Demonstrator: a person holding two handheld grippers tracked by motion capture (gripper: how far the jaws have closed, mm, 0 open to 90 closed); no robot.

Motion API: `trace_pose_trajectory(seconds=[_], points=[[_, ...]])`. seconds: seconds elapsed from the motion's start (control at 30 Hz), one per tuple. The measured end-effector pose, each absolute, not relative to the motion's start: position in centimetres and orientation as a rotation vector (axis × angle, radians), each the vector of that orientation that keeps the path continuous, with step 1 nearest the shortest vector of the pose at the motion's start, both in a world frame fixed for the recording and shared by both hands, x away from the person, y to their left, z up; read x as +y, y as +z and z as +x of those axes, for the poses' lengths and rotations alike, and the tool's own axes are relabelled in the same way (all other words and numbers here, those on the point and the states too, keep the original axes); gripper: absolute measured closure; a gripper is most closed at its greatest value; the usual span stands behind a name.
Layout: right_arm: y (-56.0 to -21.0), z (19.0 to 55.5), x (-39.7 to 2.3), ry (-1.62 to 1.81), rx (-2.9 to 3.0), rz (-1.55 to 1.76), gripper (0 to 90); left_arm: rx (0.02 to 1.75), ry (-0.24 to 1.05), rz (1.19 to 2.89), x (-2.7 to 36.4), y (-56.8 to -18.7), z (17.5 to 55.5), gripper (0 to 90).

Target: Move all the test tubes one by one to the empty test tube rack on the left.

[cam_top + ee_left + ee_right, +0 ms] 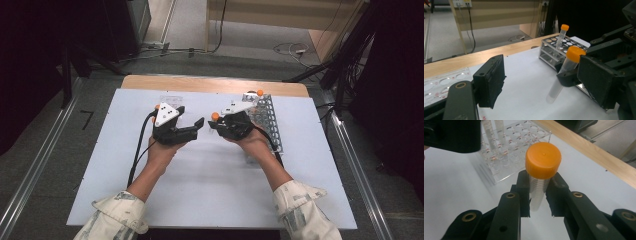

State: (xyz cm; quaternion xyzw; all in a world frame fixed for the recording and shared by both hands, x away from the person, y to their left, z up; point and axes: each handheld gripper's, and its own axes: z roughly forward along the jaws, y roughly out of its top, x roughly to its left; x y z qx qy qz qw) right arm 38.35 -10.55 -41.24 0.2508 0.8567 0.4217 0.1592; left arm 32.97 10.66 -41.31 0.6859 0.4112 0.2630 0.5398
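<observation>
My right gripper (537, 195) is shut on a clear tube with an orange cap (543, 160), holding it upright by the body just under the cap. In the left gripper view the same tube (564, 72) stands tilted between the wide-apart pads of my left gripper (541, 82), closer to the right pad (599, 80) and touching neither. From above, the left gripper (192, 125) and right gripper (216, 124) face each other at mid-table, the orange cap (215, 116) between them.
A metal tube rack (267, 122) lies behind the right hand with one orange-capped tube (564, 27) standing in it. A clear plastic rack (509, 157) holding two tubes sits at the back left. White sheet (210, 190) covers the table; a wooden strip (215, 84) runs along the far edge.
</observation>
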Motion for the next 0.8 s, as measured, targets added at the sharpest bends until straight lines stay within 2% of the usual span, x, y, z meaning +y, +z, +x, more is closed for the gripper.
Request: trace_pose_trajectory(seconds=[0.4,0.67,0.8], points=[[-42.1,38.3,-9.0,1.194,2.485,0.707,71.4,0.929,0.622,1.687,8.7,-42.0,34.0,35.3],[-42.1,38.1,-8.7,1.207,2.495,0.697,71.4,0.881,0.585,1.711,8.3,-42.2,33.9,54.5],[-42.1,38.1,-8.7,1.205,2.503,0.691,71.4,0.877,0.587,1.721,8.1,-42.3,33.9,57.0]])
